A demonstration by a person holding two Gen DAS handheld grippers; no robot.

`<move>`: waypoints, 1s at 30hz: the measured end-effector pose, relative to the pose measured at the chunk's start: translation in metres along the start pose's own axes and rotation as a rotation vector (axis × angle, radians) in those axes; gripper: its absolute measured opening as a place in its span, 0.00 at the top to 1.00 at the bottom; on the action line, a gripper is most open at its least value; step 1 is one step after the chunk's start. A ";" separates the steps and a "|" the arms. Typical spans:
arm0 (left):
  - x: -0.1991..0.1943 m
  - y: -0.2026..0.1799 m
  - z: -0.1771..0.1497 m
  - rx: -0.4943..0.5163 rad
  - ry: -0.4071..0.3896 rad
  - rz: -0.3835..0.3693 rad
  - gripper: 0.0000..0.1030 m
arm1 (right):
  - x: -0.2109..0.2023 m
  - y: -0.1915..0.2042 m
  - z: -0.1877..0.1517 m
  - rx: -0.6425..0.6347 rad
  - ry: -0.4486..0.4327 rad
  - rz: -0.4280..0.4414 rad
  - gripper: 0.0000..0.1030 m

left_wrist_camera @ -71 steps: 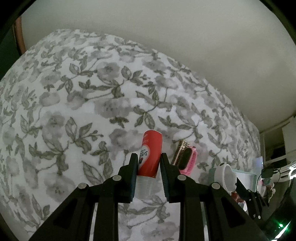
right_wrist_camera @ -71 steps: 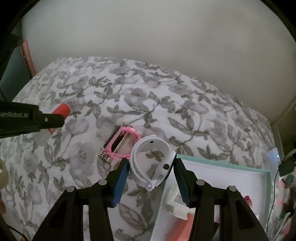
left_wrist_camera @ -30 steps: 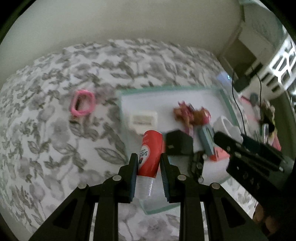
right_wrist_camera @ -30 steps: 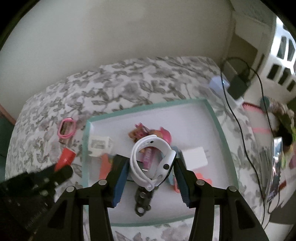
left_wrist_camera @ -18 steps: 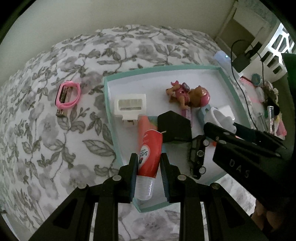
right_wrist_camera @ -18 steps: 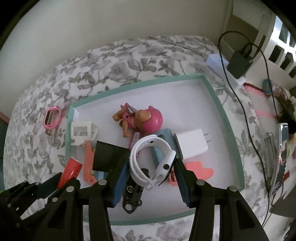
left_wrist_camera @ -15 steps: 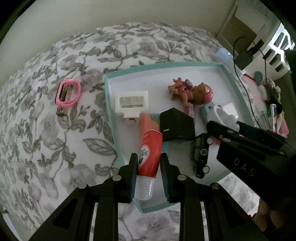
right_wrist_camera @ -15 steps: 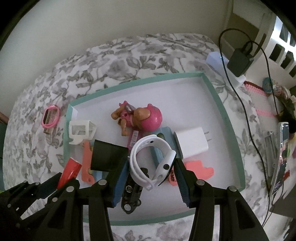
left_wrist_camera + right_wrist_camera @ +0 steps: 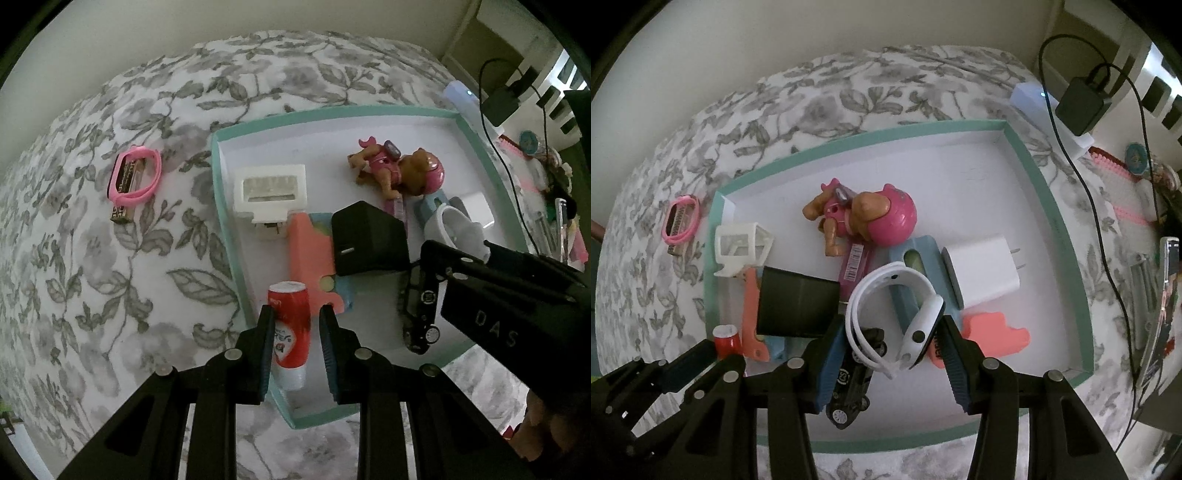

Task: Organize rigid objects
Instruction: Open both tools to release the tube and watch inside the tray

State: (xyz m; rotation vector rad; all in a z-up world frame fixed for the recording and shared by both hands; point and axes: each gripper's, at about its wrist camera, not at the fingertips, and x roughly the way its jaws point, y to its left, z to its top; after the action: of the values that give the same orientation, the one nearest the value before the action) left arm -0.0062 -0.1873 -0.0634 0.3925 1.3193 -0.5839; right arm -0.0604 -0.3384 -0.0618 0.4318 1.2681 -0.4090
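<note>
Both loads are hanging over the teal-rimmed box (image 9: 1049,206) now: left hand-held gripper (image 9: 295,325) is clenching the red tube (image 9: 291,325), right hand-held gripper (image 9: 894,336) is gripping the white wristband (image 9: 886,310). Neither's dropped yet. The pink band (image 9: 135,175), probably around a small case, is still sitting out on the bedspread (image 9: 92,258).

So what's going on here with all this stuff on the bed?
A person is tidying small items into a teal-rimmed tray using two handheld grippers. The left gripper holds a red tube over the tray's near corner; the right gripper holds a white wristband above the toys. A pink band lies outside on the bedspread.
</note>
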 end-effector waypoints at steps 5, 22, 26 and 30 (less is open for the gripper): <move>-0.001 0.000 -0.001 0.002 -0.001 -0.010 0.74 | 0.000 0.002 0.000 -0.002 0.008 -0.016 0.47; -0.031 0.043 0.006 -0.150 -0.094 0.018 0.53 | -0.038 0.006 0.006 0.000 -0.116 -0.016 0.43; -0.030 0.065 0.006 -0.214 -0.091 0.046 0.43 | -0.034 0.011 0.006 -0.022 -0.101 -0.028 0.43; -0.030 0.082 0.006 -0.275 -0.098 0.078 0.33 | -0.032 0.017 0.004 -0.048 -0.100 -0.030 0.35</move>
State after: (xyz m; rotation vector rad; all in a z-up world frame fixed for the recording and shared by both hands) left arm 0.0440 -0.1199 -0.0374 0.1856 1.2633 -0.3461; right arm -0.0556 -0.3242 -0.0284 0.3479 1.1856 -0.4198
